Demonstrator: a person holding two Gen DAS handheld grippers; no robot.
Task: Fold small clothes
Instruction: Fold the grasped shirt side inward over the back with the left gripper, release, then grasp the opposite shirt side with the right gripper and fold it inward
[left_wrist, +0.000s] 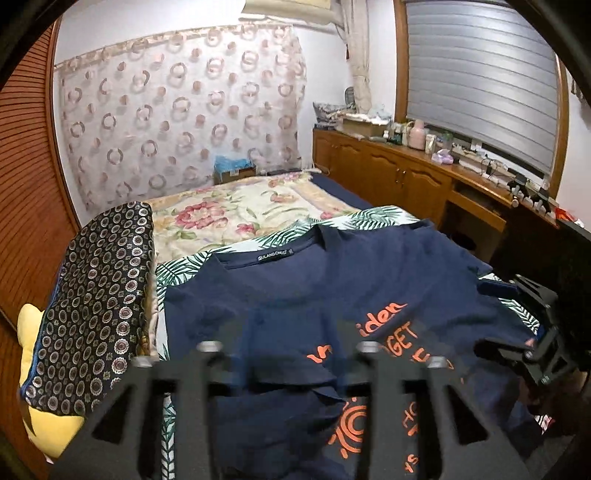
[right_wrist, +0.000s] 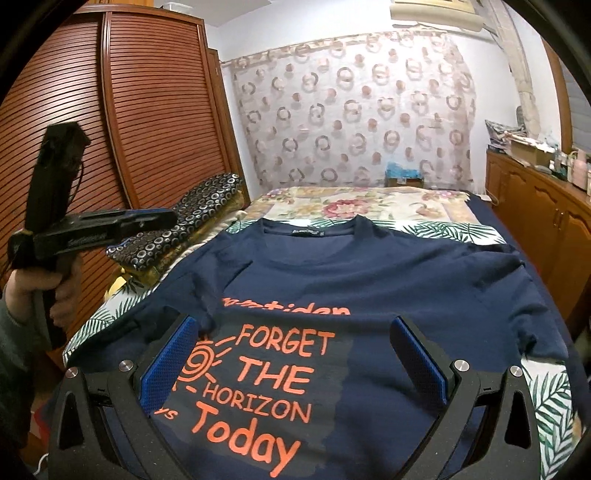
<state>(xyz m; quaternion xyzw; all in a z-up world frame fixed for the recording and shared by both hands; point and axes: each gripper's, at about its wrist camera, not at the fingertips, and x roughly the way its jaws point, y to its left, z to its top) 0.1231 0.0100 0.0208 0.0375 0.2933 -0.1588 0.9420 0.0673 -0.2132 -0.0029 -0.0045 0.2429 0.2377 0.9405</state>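
A navy T-shirt with orange print lies front up on the bed, collar at the far end; it also shows in the left wrist view. Its left side is rumpled, with a fold of cloth bunched near the print. My right gripper is open above the shirt's lower front, blue pads wide apart on either side of the print. My left gripper is blurred, its fingers apart over the bunched cloth. The left tool also shows at the bed's left side in the right wrist view.
A leaf-print sheet lies under the shirt, with a floral blanket beyond. A dark patterned cushion on a yellow pillow sits at the left. A slatted wardrobe stands left, and a wooden cabinet with bottles stands right.
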